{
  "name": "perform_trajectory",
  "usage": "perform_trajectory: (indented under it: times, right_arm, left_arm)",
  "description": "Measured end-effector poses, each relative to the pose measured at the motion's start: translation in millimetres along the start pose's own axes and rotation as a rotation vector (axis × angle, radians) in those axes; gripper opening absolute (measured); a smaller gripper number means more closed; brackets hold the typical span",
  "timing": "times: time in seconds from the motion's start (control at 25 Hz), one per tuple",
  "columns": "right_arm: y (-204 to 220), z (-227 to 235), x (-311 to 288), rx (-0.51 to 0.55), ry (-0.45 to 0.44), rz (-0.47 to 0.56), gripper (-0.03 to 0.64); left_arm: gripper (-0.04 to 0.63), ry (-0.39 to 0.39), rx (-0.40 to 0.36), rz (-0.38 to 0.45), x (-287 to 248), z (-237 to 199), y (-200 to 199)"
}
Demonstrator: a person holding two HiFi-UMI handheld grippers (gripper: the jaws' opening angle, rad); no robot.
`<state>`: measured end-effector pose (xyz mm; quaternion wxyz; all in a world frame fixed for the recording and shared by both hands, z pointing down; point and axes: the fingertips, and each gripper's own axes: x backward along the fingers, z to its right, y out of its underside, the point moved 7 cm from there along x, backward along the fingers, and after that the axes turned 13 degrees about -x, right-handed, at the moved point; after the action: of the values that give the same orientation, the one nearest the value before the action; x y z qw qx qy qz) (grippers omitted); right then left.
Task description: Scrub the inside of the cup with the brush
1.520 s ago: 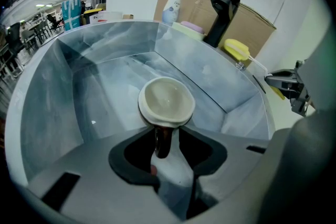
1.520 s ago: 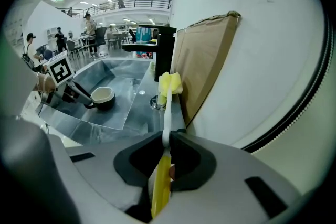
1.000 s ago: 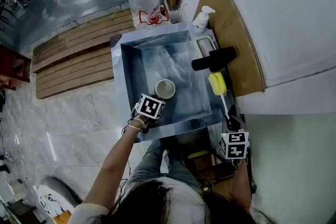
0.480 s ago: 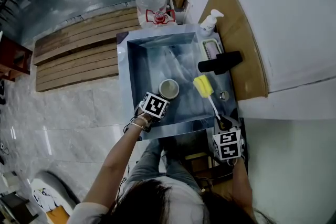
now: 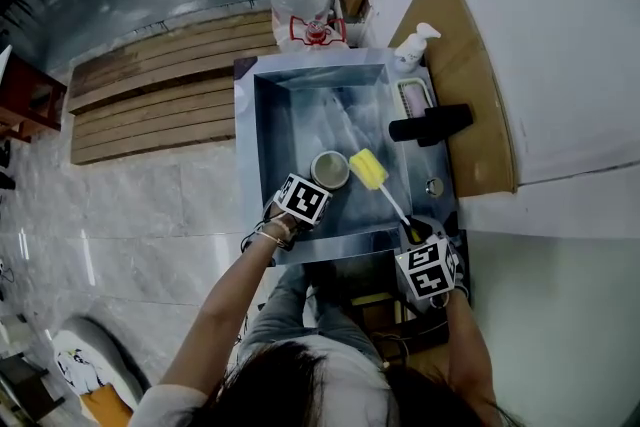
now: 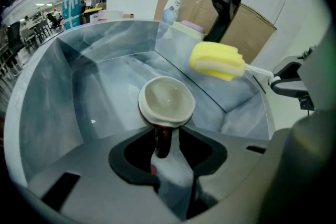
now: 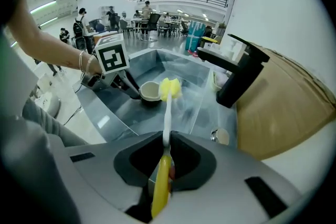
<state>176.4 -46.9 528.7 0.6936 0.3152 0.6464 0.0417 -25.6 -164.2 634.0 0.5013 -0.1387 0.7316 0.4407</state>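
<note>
While I am looking down through the head view, I am holding the cup (image 5: 329, 169) inside the sink (image 5: 247, 115), close to the sink's near wall, with its mouth facing up. My left gripper (image 5: 316, 183) is reaching in over the sink's near edge on the cup's side. My right gripper (image 5: 413, 233) is sitting at the sink's near right corner, carrying the brush (image 5: 392, 200). Its yellow sponge head (image 5: 368, 169) is hovering over the sink, just beside the cup's rim and not inside it.

In the left gripper view, my 2 jaws are pinching narrowly on the dark cup handle (image 6: 161, 140), so the cup (image 6: 167, 99) is sitting right in front of them with its pale inside open and showing nothing in it. The sponge head (image 6: 216, 61) is hanging above the sink floor, to the cup's right and apart from it.

In the right gripper view, my jaws are clamping narrowly on the yellow brush handle (image 7: 161, 186). The white stem is running out over the sink to the sponge head (image 7: 169, 88), which is overlapping the cup's rim (image 7: 149, 92) from this angle. The black faucet (image 7: 239, 73) is standing on the sink's right edge.

Judging by all 3 views, both grips are done and the brush is lined up, but the scrubbing itself is not yet started. I am still needing to put the head into the cup and work it around the inner wall and bottom.
</note>
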Motion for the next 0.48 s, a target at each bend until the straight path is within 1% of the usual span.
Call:
perform_trajectory:
  times: [0.12,0.16,0.28,0.32,0.36,0.44,0.48]
  right_arm:
    - [-4.2,-4.7,-6.4,0.041,-0.018,-0.017,0.058]
    - [-5.9,-6.4,-8.4,0.055,-0.025,-0.023,0.058]
    - [-11.7,-12.2,-13.4,0.098,-0.047,-0.037,0.058]
    - [-13.5,-14.1,-14.7,0.114,-0.054,-0.041,0.058]
    - [-15.3,-15.9,-16.1,0.129,-0.060,-0.045,0.058]
    - [-19.6,-18.8,-18.8,0.160,-0.072,-0.056,0.058]
    - [-22.1,-20.1,-20.1,0.176,-0.077,-0.063,0.058]
  left_arm:
    - [0.145,-0.007,-0.022,0.046,0.4,-1.3,-7.8]
    - [0.145,-0.006,-0.018,0.039,0.4,-1.1,-6.5]
    - [0.146,0.008,0.021,-0.042,-0.4,1.4,6.9]
    - [0.146,0.009,0.026,-0.054,-0.5,1.8,8.9]
    - [0.146,0.007,0.019,-0.038,-0.6,1.5,6.4]
    - [0.146,0.002,-0.005,0.020,-0.9,0.4,-2.9]
    - [0.146,0.007,0.004,0.002,-1.1,1.2,0.0]
